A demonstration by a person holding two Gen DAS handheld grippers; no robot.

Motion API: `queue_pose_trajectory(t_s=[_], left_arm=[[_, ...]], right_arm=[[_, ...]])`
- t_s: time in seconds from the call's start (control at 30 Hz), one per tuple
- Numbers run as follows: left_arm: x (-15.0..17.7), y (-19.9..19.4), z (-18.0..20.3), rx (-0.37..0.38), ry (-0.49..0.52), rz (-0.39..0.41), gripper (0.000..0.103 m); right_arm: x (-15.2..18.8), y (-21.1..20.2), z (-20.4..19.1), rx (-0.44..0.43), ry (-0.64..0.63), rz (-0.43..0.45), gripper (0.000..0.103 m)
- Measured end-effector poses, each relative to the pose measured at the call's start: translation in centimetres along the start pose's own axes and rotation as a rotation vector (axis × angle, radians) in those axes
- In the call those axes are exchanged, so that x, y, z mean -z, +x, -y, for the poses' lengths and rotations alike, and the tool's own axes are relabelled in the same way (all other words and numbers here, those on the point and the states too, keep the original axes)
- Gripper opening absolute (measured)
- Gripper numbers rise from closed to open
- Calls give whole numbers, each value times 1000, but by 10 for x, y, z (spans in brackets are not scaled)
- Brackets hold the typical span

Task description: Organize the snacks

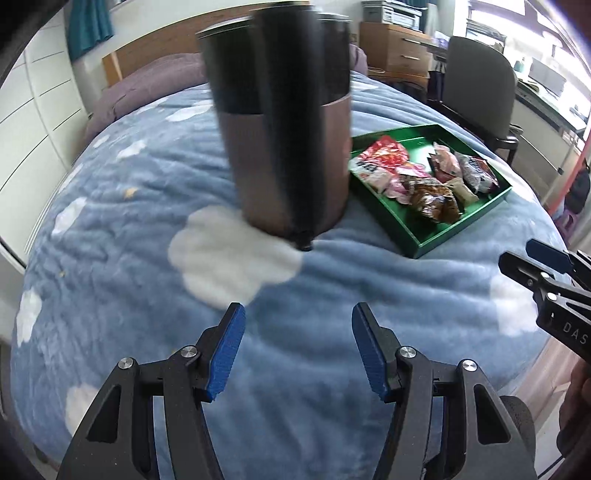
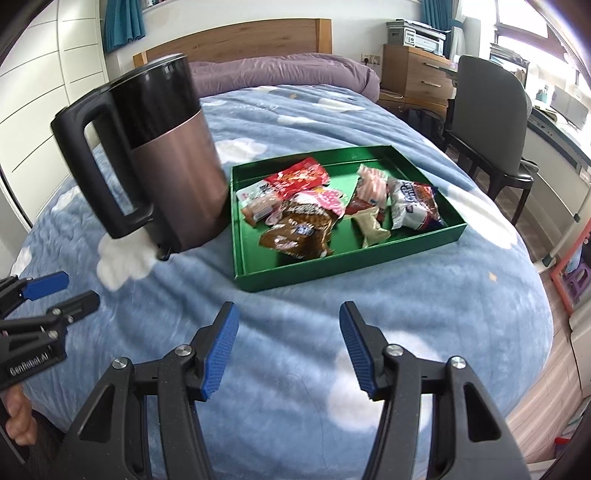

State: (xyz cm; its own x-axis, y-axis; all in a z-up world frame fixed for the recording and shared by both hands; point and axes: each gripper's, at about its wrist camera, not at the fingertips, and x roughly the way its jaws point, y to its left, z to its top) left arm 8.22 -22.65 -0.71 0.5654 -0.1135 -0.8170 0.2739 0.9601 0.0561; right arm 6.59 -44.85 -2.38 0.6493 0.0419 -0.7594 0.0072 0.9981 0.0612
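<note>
Surface: I see a bed covered by a blue fleece blanket with white cloud shapes [image 2: 295, 354]; it fills the near and middle ground in both wrist views.
Bedding, far end: a purple quilt [image 2: 280, 70] lies bunched against a wooden headboard [image 2: 236, 37].
Tray: a shallow green rectangular tray [image 2: 347, 269] rests on the blanket, right of centre.
Snacks: all inside the tray, in a loose overlapping heap: a red-and-white packet [image 2: 295, 177] at the far left, a brown foil packet [image 2: 295, 229] nearest me, a pale beige wrapped bar [image 2: 369, 225], and a white-and-red bag [image 2: 413, 203] on the right.
Kettle: a bronze-and-black cylindrical electric kettle with a black handle [image 2: 177, 162] stands on the blanket just left of the tray. Its outline is blurred in my left wrist view.
Left gripper [image 1: 298, 349]: blue-padded fingers spread wide, holding nothing, above bare blanket near the kettle.
Right gripper [image 2: 289, 347]: fingers likewise wide apart and empty, on the near side of the tray.
Room, right: a wooden drawer unit [image 2: 417, 74] carries a grey printer [image 2: 417, 35]; a grey chair [image 2: 491, 122] stands nearer, beside the bed.
Room, left: white panelled wall [image 2: 44, 74]; teal curtains [image 2: 122, 22] hang above the headboard.
</note>
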Motion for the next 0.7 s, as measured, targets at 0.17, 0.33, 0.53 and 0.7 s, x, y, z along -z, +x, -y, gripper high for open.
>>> queue_pose_trajectory(t_s=[0.17, 0.33, 0.53, 0.7], left_arm=[[1, -2, -11, 0, -21, 10, 54], [1, -2, -20, -6, -36, 13, 54], [2, 2, -25, -13, -42, 5, 54], [2, 5, -28, -19, -45, -2, 54]], right_arm=[[1, -4, -6, 13, -15, 0, 79], [-2, -6, -6, 27, -26, 2, 86], [-3, -4, -5, 31, -22, 1, 91], [-2, -1, -2, 32, -16, -4, 92]])
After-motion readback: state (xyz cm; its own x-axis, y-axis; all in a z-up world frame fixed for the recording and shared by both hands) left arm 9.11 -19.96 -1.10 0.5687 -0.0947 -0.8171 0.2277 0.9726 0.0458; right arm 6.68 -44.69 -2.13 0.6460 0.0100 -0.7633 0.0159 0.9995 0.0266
